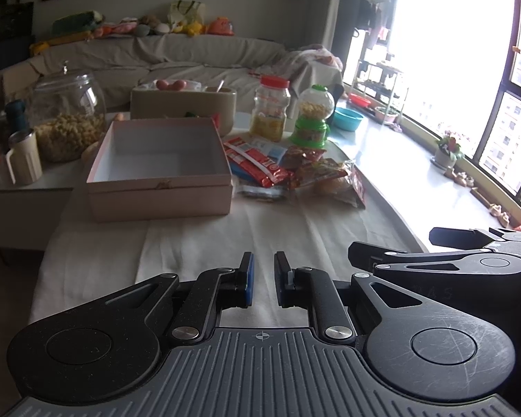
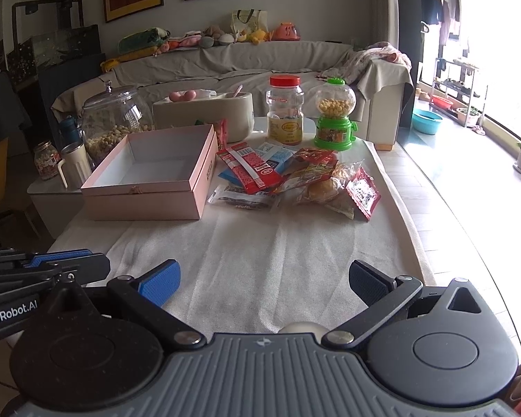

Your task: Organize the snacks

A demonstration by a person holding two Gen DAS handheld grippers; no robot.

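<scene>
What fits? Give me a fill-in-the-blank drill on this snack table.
1. The pink box holds ____ snacks.
2. The snack packets lie to the box's ____.
3. The jar has a ____ lid.
4. The right tool has its jaws ____.

Missing words: no; right; red; open

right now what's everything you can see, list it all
box: one, pink, open and empty, left on the cloth
snack packets: a pile, mostly red and blue, right of the box
bottle: one, clear with red cap, behind the pile
candy dispenser: one, green with clear globe, right of the bottle
glass jar: one, clear, lidded, behind the box
mug: one, cream, left of the box
small jar: one, clear, far left
tub: one, beige, behind the box
cloth: one, white, covering the table
sofa: one, grey cover, plush toys on top
left hand-held gripper: nearly shut, empty
right hand-held gripper: open, empty
</scene>
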